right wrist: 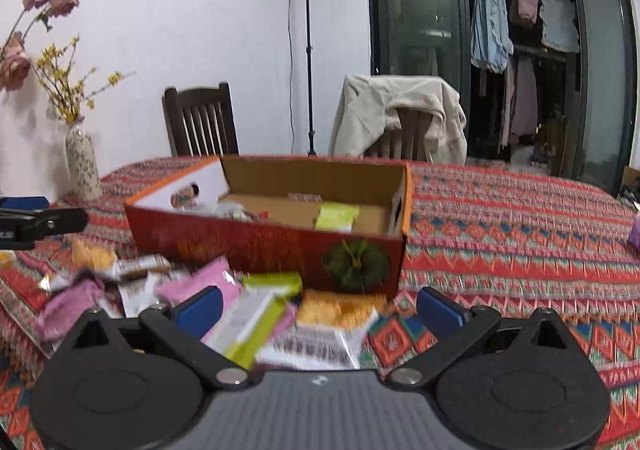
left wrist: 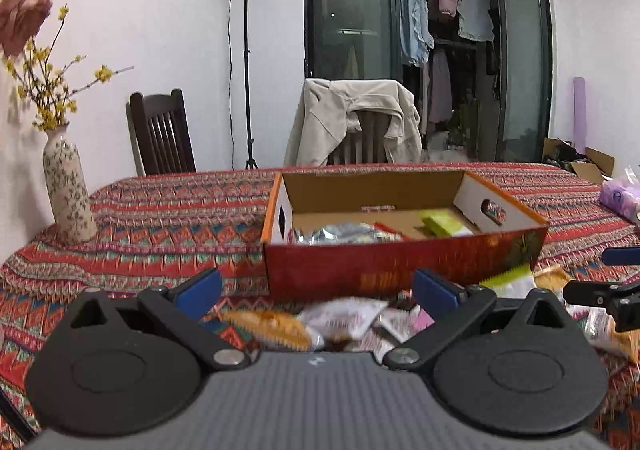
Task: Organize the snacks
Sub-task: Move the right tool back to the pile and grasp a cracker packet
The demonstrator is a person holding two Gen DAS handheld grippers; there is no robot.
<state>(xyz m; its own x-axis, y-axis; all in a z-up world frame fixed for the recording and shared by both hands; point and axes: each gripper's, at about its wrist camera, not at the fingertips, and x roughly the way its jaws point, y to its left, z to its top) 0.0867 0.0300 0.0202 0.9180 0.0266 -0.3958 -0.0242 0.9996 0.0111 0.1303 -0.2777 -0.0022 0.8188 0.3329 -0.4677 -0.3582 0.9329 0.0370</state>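
A red cardboard box (left wrist: pixel 404 266), open at the top, sits on a table under a patterned red cloth (left wrist: pixel 160 221), and it already holds a silver packet (left wrist: pixel 344 232) and a green packet (left wrist: pixel 444 221). A loose pile of snacks (right wrist: pixel 256 314) lies on the cloth just in front of the box. The left gripper (left wrist: pixel 316 292) hovers before the box's near wall with its blue fingers spread wide and nothing between them, and the right gripper (right wrist: pixel 320 308) hangs over the pile near the box's right front corner, likewise wide open and empty; a vase (left wrist: pixel 68 189) of flowers stands well left of the box.
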